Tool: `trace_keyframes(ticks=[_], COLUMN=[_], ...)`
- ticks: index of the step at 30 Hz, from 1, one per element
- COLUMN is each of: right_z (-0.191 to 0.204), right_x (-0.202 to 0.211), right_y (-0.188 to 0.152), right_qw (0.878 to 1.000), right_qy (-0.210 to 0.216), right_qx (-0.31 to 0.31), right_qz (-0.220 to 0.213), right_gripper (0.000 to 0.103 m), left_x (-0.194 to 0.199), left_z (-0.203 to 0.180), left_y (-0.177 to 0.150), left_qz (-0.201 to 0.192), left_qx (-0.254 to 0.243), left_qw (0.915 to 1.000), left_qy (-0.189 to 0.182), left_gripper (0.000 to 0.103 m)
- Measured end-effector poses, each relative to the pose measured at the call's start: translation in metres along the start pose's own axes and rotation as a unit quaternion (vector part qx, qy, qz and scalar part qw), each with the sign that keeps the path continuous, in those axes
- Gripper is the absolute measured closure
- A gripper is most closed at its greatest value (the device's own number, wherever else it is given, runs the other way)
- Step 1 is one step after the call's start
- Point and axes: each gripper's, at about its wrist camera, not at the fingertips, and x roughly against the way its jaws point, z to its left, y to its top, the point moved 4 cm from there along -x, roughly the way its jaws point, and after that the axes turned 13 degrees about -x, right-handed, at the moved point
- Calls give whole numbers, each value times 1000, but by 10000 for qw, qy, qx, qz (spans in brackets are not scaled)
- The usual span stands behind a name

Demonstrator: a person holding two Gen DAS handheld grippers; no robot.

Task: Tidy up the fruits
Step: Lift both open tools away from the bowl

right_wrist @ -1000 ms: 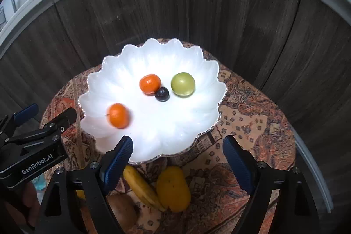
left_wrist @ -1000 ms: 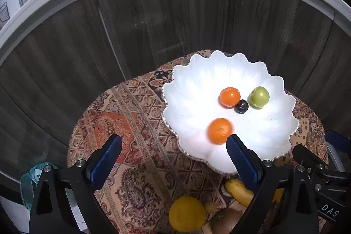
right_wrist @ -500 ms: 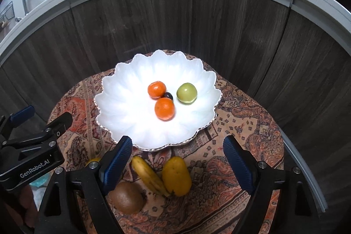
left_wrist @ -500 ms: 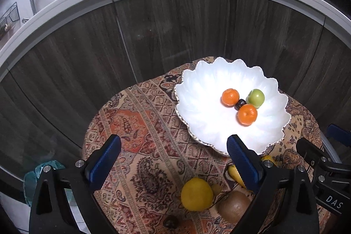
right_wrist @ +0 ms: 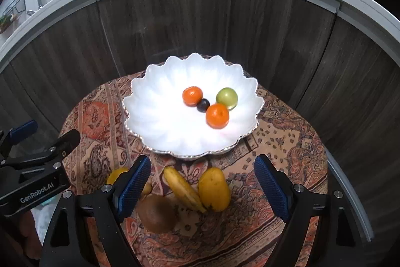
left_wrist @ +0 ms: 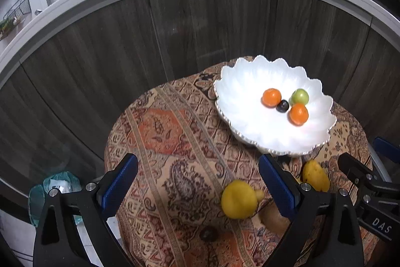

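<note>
Since a second ago, one small orange mandarin [right_wrist: 217,115] has rolled from the near-left slope of the white scalloped porcelain bowl [right_wrist: 160,114] to its middle, and both cameras have drawn back, so more loose fruit shows on the table. From left to right in the right wrist view, the left gripper [left_wrist: 197,188] shows as a black frame at the picture's left edge; in its own view its blue-padded jaws are spread wide with nothing between them, hovering above the paisley orange-and-brown tablecloth [left_wrist: 160,131]. Just to the right of that frame lie a round yellow lemon [left_wrist: 238,199], partly hidden behind a finger in the right view, then a fuzzy brown kiwi [right_wrist: 157,213], a yellow banana [right_wrist: 183,189] and a yellow oval mango [right_wrist: 214,189], the last two touching side by side. A small dark fruit [left_wrist: 208,233] sits apart on the cloth near the left camera; it is too blurred to name. Beyond these, the bowl holds four fruits in a tight cluster: a second orange mandarin [right_wrist: 192,96] on the left, a small dark plum [right_wrist: 203,104] just beside it, the rolled mandarin in front, and a round green apple-like fruit [right_wrist: 226,97] on the right. The right gripper [right_wrist: 203,185] is also spread wide and holds nothing, poised above the banana and mango and aimed towards the bowl. Counted: two mandarins, one plum, one green fruit in the bowl; one lemon, one kiwi, one banana, one mango and one dark fruit on the cloth.
</note>
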Motion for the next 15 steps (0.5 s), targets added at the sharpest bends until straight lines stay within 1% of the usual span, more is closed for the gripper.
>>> trace_keyframes(ticks=[7,12,15], right_z=[5,9,12], right_x=[-6,-13,-17], right_y=[-19,-36,-43], right_qw=[9998,9993,9990], right_qy=[29,21,29], right_qx=[118,241,282], right_qz=[154,276,334], right_gripper=[18,18,18], left_x=[-2,-8,-11], left_z=[0,0,0], left_y=[-32,-52,-63], left_qz=[142,284,357], left_qx=[18,51,65], left_qw=[9999,9996,9993], left_qy=[41,9,4], left_gripper=[6,12,13])
